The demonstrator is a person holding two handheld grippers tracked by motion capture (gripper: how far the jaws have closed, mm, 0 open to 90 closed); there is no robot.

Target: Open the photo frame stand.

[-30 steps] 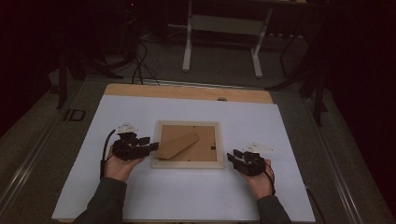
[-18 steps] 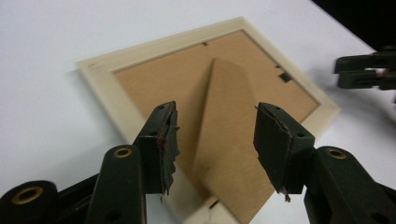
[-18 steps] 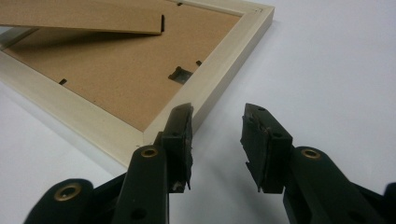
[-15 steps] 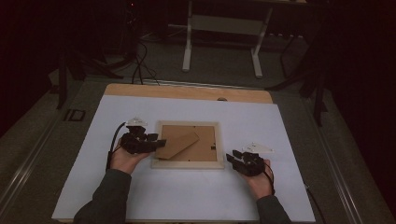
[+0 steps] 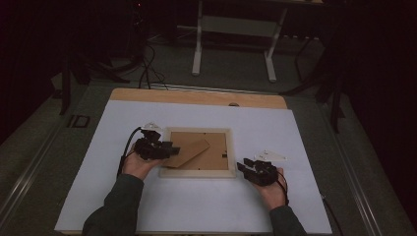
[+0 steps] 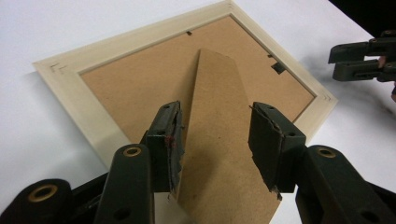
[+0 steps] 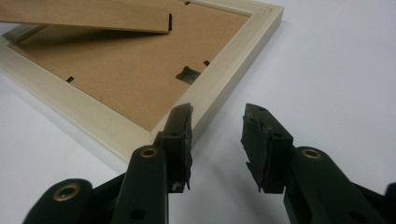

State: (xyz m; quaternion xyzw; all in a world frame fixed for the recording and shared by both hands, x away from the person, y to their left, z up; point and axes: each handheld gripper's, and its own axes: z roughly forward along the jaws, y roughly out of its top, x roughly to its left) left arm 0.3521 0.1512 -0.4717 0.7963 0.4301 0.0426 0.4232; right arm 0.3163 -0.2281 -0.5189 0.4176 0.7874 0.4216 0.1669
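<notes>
You're at a white table [image 5: 196,206] with a wooden strip along its far edge; dark room behind, a light metal stand [image 5: 235,29] and cables on the floor beyond.

Count: one picture frame [image 5: 196,172], one cardboard easel flap [image 5: 189,150] on its back, two grippers, one small white piece [image 5: 272,156] lying on the table right of the frame.

The frame lies face down near the table's middle, pale wood border, brown backing up. The flap stands raised off the backing, pointing toward the frame's left edge.

Your left gripper [image 6: 215,135] sits at the frame's left edge, jaws spread with the flap's free end running between them. The jaws have just been closing; the left pad looks at or very near the flap's edge, the right pad still apart from it.

Your right gripper [image 7: 215,135] sits just off the frame's near right corner, jaws spread, bare table between them; its left jaw is just beside the corner, contact unclear.
</notes>
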